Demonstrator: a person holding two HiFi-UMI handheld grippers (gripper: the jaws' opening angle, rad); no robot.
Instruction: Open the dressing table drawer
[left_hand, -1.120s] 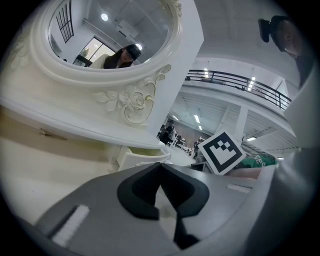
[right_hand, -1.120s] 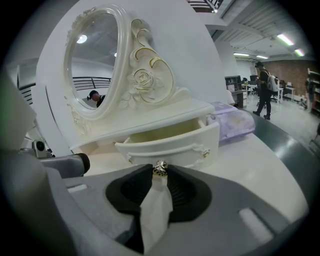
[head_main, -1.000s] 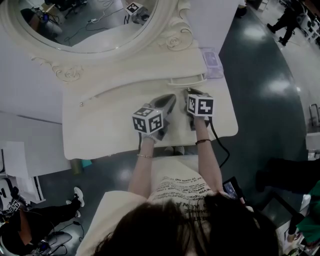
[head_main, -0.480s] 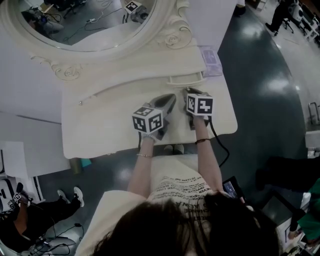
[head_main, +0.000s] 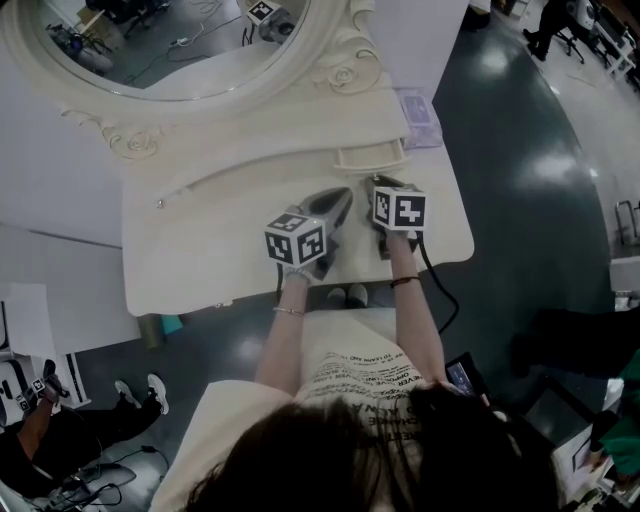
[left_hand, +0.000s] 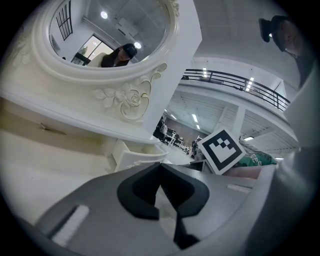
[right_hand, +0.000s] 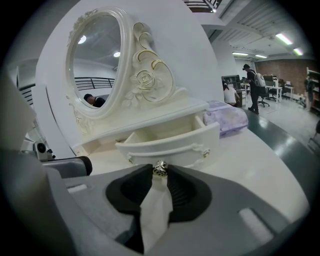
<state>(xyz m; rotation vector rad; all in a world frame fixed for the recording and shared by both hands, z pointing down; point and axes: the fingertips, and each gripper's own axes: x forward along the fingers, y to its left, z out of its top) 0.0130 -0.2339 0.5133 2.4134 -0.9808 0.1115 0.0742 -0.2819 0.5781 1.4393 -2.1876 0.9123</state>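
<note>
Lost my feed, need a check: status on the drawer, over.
Right tool shut on drawer knob. Left tool shut, empty, over tabletop. Drawer open partway. Purple pack beside it, not blocking.

Bright, even ceiling lighting; soft glare patches on the dark floor (head_main: 530, 120) right of the desk (head_main: 190, 250). Both gripper views: fisheye bending, black vignetted corners, blurred foreground.

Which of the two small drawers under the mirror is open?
The right drawer: it juts out, showing its inside, its knob pinched by the right tongs. The left drawer sits flush.
</note>
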